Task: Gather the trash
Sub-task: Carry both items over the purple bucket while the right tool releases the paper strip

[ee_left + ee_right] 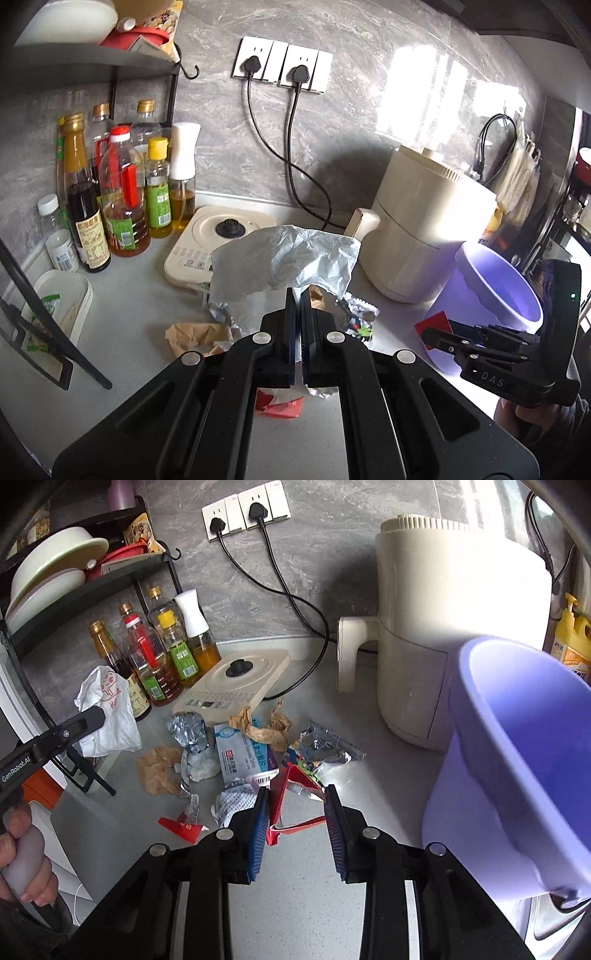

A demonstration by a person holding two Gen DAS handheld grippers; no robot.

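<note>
My left gripper point(298, 295) is shut on a crumpled white plastic bag point(288, 258) and holds it above the counter; the bag also shows in the right wrist view point(107, 716). My right gripper point(295, 805) stands partly open around a folded red wrapper point(284, 805) that sits between its fingers, next to the purple bucket point(517, 760). In the left wrist view the right gripper point(436, 338) holds that red wrapper point(434, 325) in front of the bucket point(495, 291). Loose trash lies on the counter: brown paper point(262, 731), foil packets point(321, 749), a blue-white pouch point(243, 753).
A cream air fryer point(458, 620) stands behind the bucket. A flat cream cooker point(236, 686) and several oil and sauce bottles point(159, 661) stand at the back left under a black shelf point(74, 587). Two black cords point(288, 590) run from wall sockets.
</note>
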